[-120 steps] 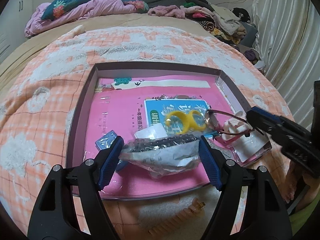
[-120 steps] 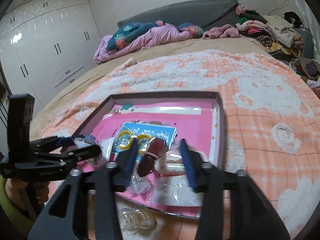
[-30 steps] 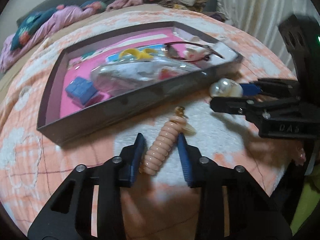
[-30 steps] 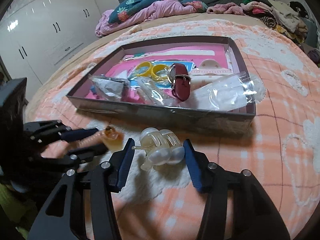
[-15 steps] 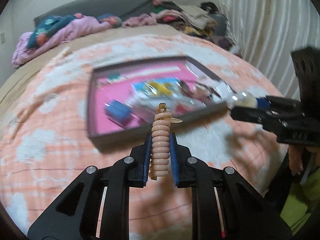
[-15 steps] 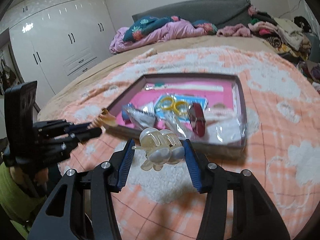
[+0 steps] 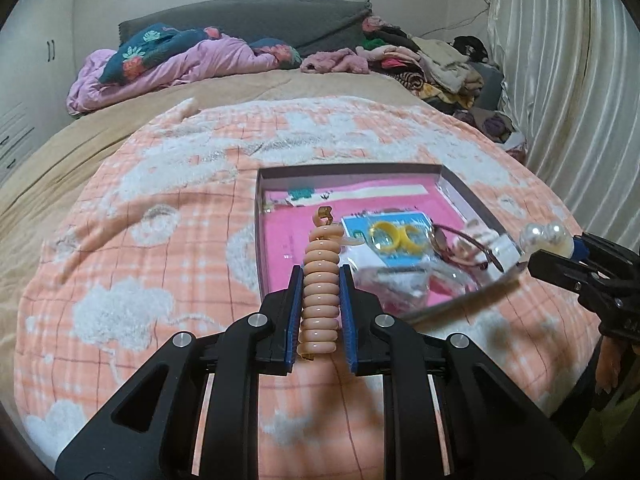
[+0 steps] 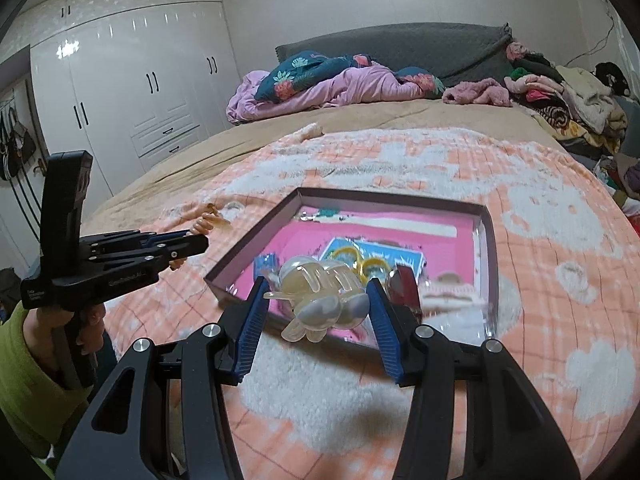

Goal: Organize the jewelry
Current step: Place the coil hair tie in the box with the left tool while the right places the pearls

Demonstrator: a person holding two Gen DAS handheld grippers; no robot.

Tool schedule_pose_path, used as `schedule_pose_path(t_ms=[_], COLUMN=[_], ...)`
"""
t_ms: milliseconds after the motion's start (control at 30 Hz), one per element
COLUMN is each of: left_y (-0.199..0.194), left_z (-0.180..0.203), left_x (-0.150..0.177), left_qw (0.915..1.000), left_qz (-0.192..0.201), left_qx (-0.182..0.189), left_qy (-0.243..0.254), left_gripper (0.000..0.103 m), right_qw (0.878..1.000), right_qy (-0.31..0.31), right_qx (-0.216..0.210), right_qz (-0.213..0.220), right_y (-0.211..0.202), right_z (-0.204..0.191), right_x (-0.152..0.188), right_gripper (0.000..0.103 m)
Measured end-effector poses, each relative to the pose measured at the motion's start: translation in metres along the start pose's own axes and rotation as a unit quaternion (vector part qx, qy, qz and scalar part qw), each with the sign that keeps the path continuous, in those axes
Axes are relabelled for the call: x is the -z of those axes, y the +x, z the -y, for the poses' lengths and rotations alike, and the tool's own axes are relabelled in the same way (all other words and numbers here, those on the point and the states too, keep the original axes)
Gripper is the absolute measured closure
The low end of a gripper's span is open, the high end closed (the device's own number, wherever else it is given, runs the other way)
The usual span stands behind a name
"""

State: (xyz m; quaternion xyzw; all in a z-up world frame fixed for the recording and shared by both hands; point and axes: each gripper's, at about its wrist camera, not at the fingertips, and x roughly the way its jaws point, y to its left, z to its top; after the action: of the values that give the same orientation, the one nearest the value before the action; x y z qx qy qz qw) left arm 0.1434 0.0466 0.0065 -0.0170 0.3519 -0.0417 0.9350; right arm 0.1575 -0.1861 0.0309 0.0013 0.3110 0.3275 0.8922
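Both items are lifted for transfer: left gripper (image 7: 320,312) pinches the coil (image 7: 321,280), right gripper (image 8: 318,312) pinches the claw clip (image 8: 320,300), and each likely needs lowering into the box (image 7: 472,200).

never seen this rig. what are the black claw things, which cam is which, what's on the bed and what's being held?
There is no robot here. A person holds a hand-held two-finger gripper in each hand, and each carries a fisheye camera looking forward along its blue-padded fingers.

In the left wrist view, the left gripper is shut on a peach spiral coil hair tie; the other tool shows at the right edge. In the right wrist view, the right gripper is shut on a translucent cream claw hair clip, and the left tool and the hand holding it show at the left.

Both are held above an orange and white checked fleece blanket on a bed. On it lies a shallow dark-walled box with a pink floor, holding yellow rings, thin-framed glasses and clear plastic bags.
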Motion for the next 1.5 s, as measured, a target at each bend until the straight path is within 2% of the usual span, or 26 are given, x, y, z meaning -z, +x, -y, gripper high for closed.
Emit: schedule_pose_path(t_ms=[300, 767, 1500], left_y=[0.017, 0.039, 0.067], left_z=[-0.002, 0.002, 0.011], left_x=[-0.014, -0.012, -0.005], left_qw=[0.9999, 0.9993, 0.9972], left_qz=[-0.002, -0.023, -0.057], left_qx=[0.009, 0.023, 0.044], left_qy=[-0.013, -0.018, -0.019], left_gripper=[0.093, 0.092, 0.092], right_qw=[1.0, 0.999, 0.997], right_qy=[-0.003, 0.007, 0.027], right_qx=[0.008, 0.028, 0.044], right_qz=[-0.001, -0.013, -0.049], right_y=[0.018, 0.049, 0.082], right_z=[0.002, 0.021, 0.043], right_x=[-0.014, -0.024, -0.007], right_gripper=[0.054, 0.054, 0.054])
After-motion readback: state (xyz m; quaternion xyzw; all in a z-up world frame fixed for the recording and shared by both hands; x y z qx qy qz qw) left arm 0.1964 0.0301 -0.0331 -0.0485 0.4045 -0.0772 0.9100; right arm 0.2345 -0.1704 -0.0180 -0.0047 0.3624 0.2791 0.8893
